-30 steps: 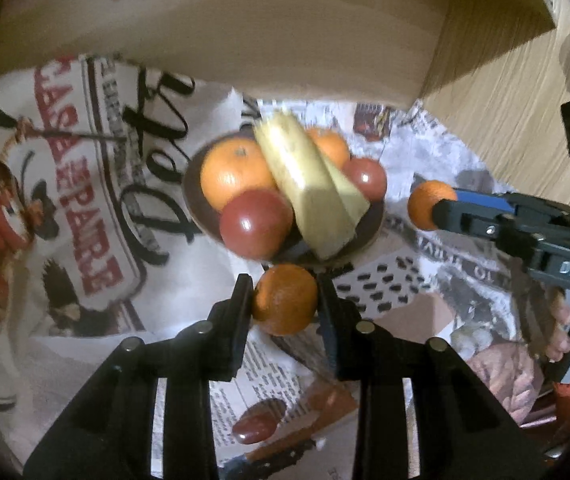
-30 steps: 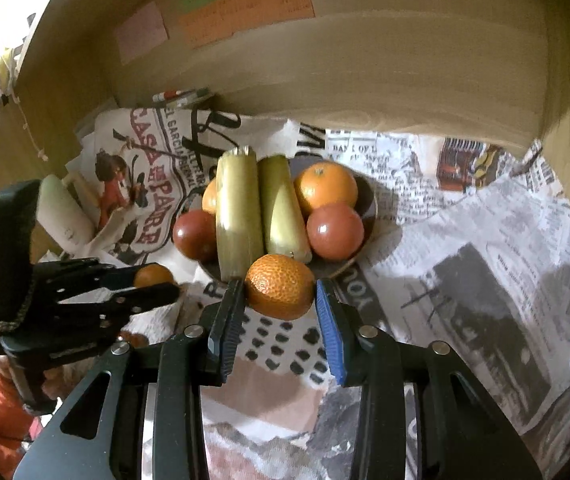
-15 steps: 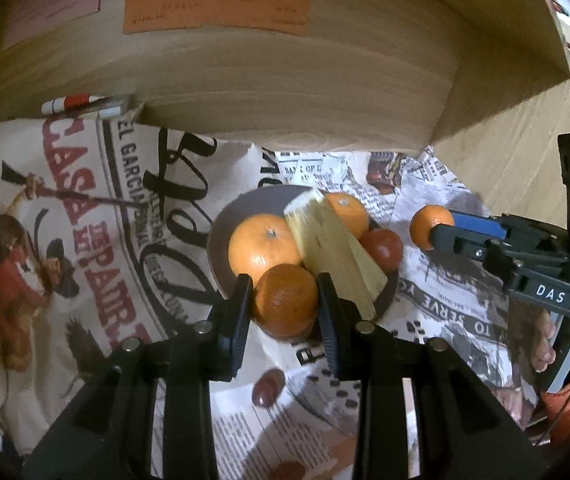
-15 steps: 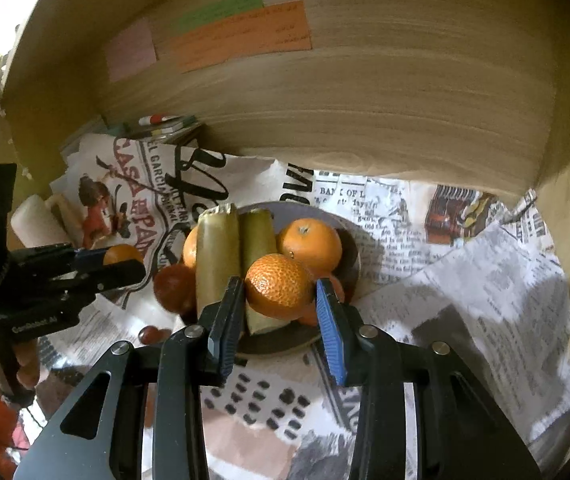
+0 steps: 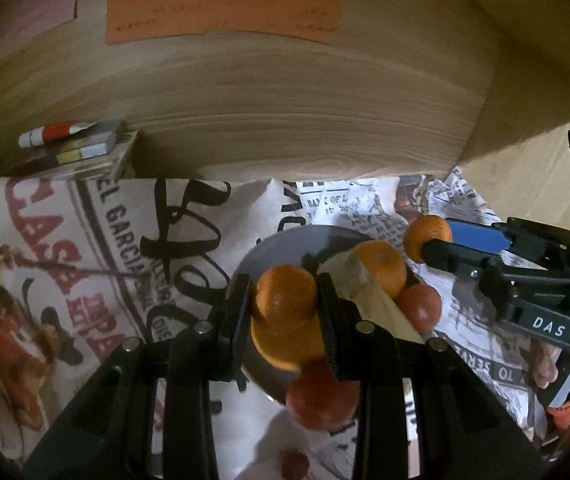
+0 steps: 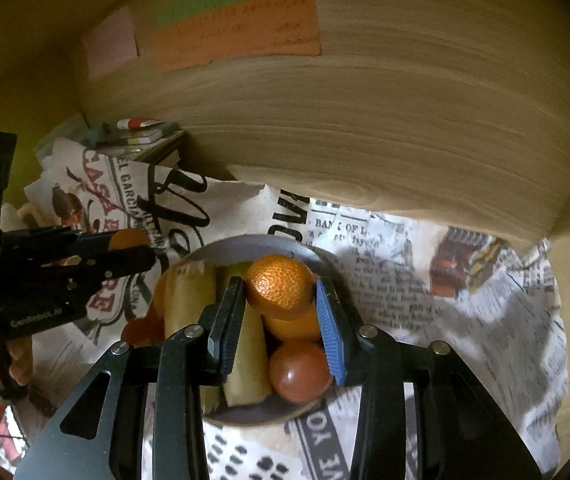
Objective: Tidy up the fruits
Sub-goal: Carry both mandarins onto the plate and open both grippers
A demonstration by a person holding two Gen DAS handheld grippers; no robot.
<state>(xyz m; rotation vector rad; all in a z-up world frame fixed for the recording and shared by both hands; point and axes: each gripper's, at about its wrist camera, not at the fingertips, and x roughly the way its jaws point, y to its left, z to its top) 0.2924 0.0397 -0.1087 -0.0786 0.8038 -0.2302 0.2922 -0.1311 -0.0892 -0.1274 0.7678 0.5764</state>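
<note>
Both grippers carry a mandarin toward the plate, which already holds a good pile of fruit. To do this step well, I think each mandarin should be brought low over a free hollow of the plate before the fingers part, because a round fruit let go from high up will likely roll off the pile and onto the newspaper.

The left gripper is clamped on a mandarin, held between its two black fingers. This mandarin hangs over the near-left part of the plate, above another orange fruit and beside the pale banana pieces.

The right gripper is also closed around a mandarin, gripped between one black finger and one blue finger. It is above the middle of the plate, over another orange fruit, with a red tomato nearer the camera and the banana pieces to its left.

The free room seems to be at the far side of the plate, where the grey surface shows. One small dark-red fruit lies on the newspaper, off the plate.
</note>
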